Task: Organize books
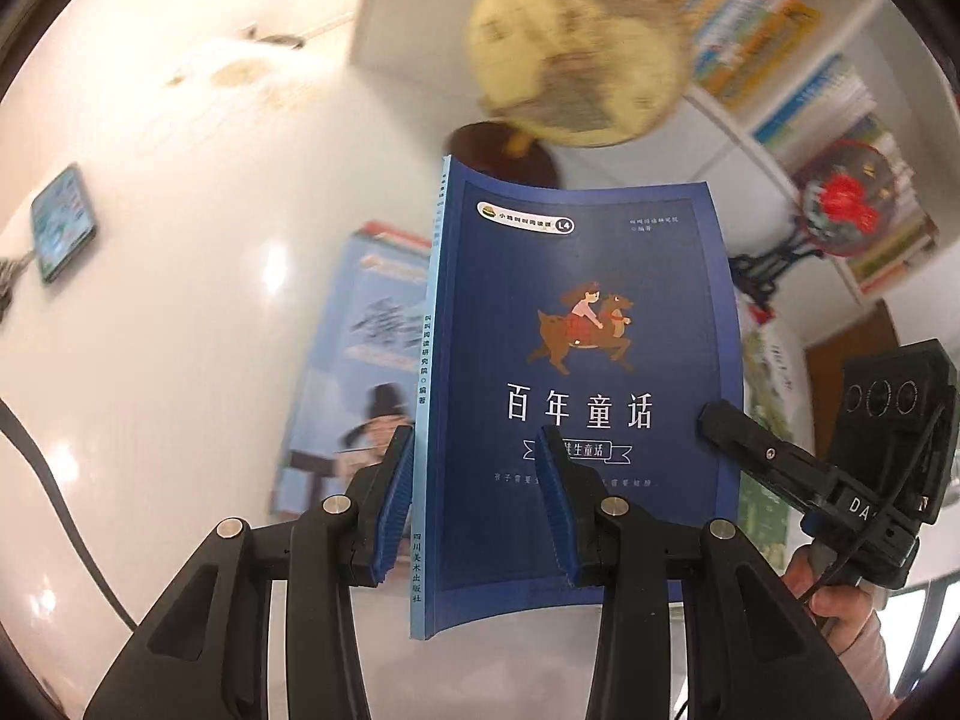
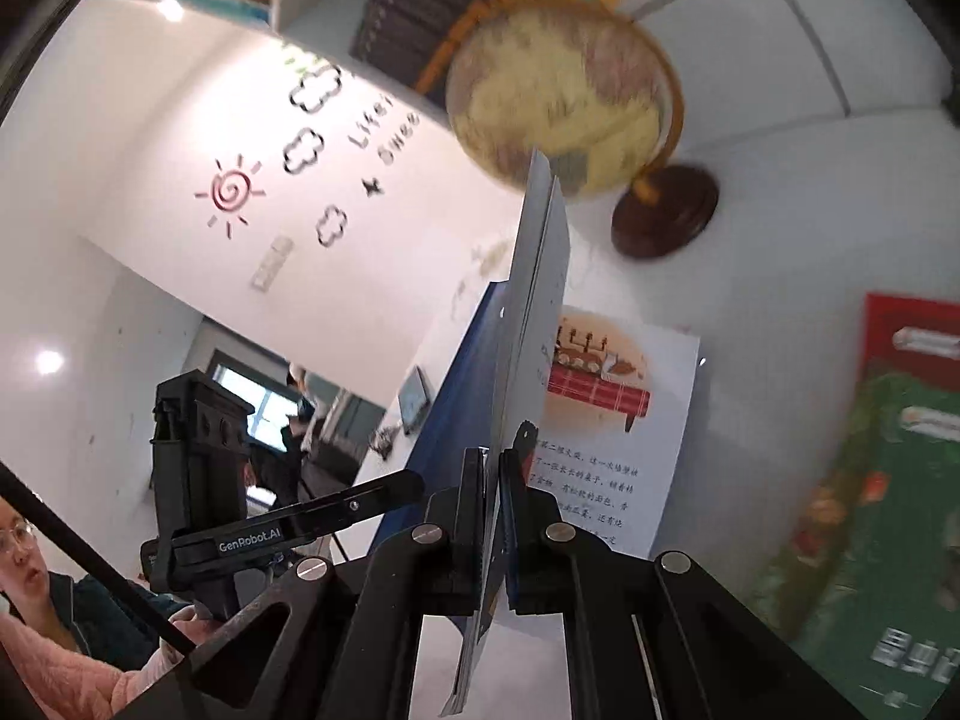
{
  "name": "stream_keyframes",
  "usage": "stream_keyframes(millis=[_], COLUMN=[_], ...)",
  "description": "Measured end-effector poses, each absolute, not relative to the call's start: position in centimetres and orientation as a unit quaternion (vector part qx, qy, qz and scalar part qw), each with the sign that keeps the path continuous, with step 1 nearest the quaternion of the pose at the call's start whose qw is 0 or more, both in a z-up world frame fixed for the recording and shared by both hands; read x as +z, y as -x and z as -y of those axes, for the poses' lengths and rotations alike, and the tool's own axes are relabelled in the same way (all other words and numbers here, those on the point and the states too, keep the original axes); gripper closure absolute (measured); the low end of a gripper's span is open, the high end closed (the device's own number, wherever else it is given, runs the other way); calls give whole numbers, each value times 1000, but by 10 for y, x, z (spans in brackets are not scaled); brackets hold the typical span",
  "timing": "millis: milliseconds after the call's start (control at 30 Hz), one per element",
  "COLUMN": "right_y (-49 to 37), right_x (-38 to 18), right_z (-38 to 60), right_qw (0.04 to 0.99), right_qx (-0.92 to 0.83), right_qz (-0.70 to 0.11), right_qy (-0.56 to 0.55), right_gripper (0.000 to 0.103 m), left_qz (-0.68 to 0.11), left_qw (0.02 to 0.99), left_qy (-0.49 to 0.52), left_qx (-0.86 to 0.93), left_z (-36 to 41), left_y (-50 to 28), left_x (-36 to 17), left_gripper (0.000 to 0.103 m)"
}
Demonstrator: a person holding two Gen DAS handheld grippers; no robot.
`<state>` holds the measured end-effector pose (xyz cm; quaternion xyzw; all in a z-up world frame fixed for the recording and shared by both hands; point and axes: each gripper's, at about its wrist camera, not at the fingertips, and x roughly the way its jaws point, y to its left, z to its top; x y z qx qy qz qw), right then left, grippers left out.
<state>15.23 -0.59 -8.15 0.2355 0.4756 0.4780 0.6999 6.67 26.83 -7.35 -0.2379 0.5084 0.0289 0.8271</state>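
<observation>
Two tools are on one thin paperback, the blue book (image 1: 576, 372), which fills the middle of the left wrist view with its cover facing me and its spine along the left edge. My left tool (image 1: 480, 504) straddles that spine: one blue pad sits just outside it and the other lies over the lower cover, with a clear gap between them, so I read the fingers as parted and not clamping. My right tool (image 2: 495, 516) is closed down on a sheaf of pages near their lower edge, low in the centre of the right wrist view, and an illustrated page (image 2: 606, 420) hangs open to the right of it.

I judge the book light and floppy. The cover bows at its upper edge and the pages fan, so a pinch on loose leaves could tear or crease them. A firmer hold would be close to the spine, where the binding is stiff. The glossy cover looks slippery.

Around it: a globe (image 1: 570, 54) on a dark wooden base stands close behind the book at the top centre, near enough to be knocked. A pale blue book (image 1: 354, 372) lies flat on the white surface (image 1: 180, 300) at the left. A green book (image 2: 870, 510) lies at the right edge of the right view. A phone (image 1: 63, 222) rests far left. Bookshelves (image 1: 840, 138) fill the upper right, with a red ornament (image 1: 846, 204) in front.
</observation>
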Motion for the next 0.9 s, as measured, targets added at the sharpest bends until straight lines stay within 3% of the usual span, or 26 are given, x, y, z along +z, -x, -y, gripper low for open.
stream_keyframes(millis=[567,667,800,900], right_y=[-170,-168,-167,-166], right_x=[-158,-158,-158,-157], right_z=[-48,-42,-45,-47], right_qw=[681,682,697,701], right_qx=[418,411,385,372], right_qz=[-556,-559,-569,-586], right_qy=[-229,-233,-205,-163], right_gripper=[98,97,91,86], left_qz=[-566,-581,-601,-596], left_qw=[788,778,764,767], left_qy=[233,227,213,215], left_qx=[72,80,97,101], left_z=[-303,-303,-299,-296], left_y=[-72,-76,-84,-85], left_x=[-133,-139,-141,-135], left_gripper=[67,57,53,24])
